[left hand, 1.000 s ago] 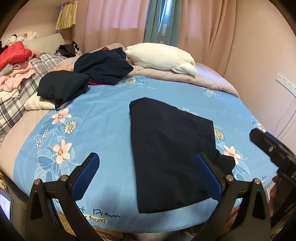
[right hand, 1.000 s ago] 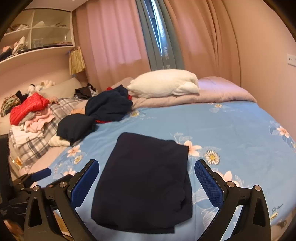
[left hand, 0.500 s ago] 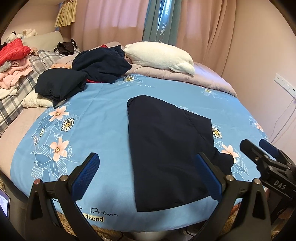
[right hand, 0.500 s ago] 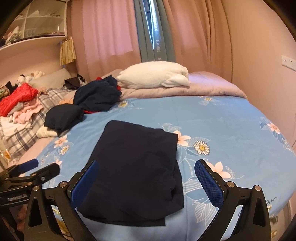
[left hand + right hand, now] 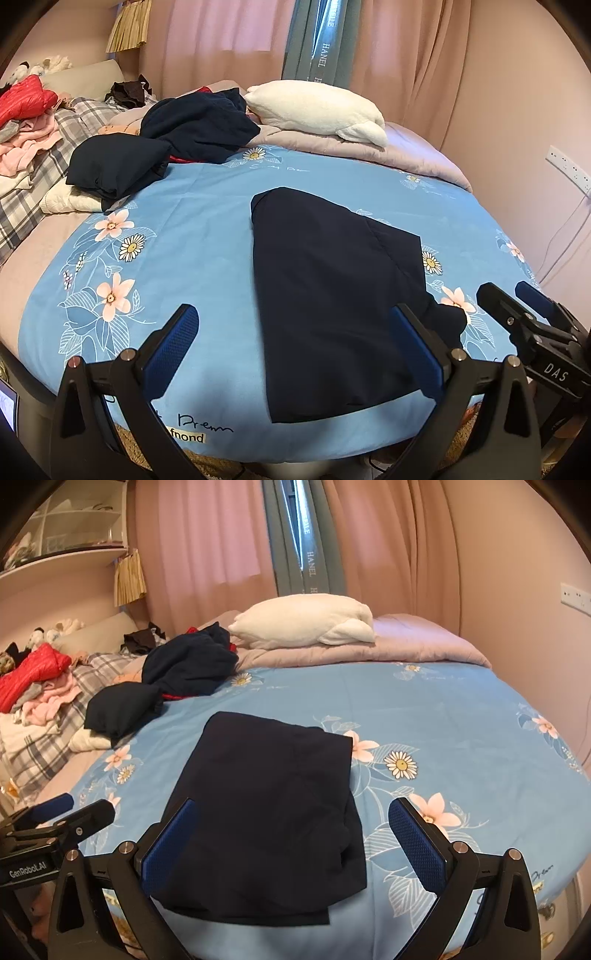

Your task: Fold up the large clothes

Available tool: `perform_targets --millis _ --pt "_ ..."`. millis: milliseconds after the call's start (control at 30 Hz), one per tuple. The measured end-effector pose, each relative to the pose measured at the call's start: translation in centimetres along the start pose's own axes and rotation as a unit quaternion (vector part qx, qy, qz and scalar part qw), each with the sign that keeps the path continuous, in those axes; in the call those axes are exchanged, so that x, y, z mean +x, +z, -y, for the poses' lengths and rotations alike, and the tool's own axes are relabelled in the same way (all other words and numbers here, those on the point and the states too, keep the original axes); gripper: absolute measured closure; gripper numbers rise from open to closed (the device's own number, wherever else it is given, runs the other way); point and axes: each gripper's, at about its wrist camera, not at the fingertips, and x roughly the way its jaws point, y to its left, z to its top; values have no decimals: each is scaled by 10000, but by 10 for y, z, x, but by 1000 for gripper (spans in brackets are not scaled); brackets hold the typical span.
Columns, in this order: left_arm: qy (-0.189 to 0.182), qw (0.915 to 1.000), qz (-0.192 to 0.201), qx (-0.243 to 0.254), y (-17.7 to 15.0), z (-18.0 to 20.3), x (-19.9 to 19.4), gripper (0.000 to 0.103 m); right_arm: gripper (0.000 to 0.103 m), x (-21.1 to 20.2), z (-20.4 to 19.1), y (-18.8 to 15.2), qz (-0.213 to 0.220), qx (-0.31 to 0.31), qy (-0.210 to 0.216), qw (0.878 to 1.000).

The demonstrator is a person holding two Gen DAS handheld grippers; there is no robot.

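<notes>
A dark navy garment (image 5: 332,288) (image 5: 266,805) lies folded flat on the blue floral bedsheet (image 5: 177,229) (image 5: 443,709), near the bed's front edge. My left gripper (image 5: 291,332) hangs open above the front edge, its right finger over the garment's lower right part, nothing between its pads. My right gripper (image 5: 291,823) is open too, its left finger over the garment's near left side, holding nothing. Each gripper shows at the edge of the other's view: the right gripper (image 5: 532,325) and the left gripper (image 5: 66,816).
Loose dark clothes (image 5: 155,147) (image 5: 177,675) are piled at the back left, beside a white pillow (image 5: 317,110) (image 5: 306,622) on a mauve quilt (image 5: 406,642). Red and pink clothing (image 5: 33,679) lies on a plaid blanket (image 5: 44,147) at far left. Curtains and a wall stand behind.
Both grippers have shifted slightly forward and closer together; each now shows more plainly in the other's view. The garment lies as before.
</notes>
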Motion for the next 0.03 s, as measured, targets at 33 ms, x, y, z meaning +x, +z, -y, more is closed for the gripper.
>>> perform_targets --millis 33 --pt "-4 10000 6 6 0 0 0 0 1 0 0 0 -3 8 -9 10000"
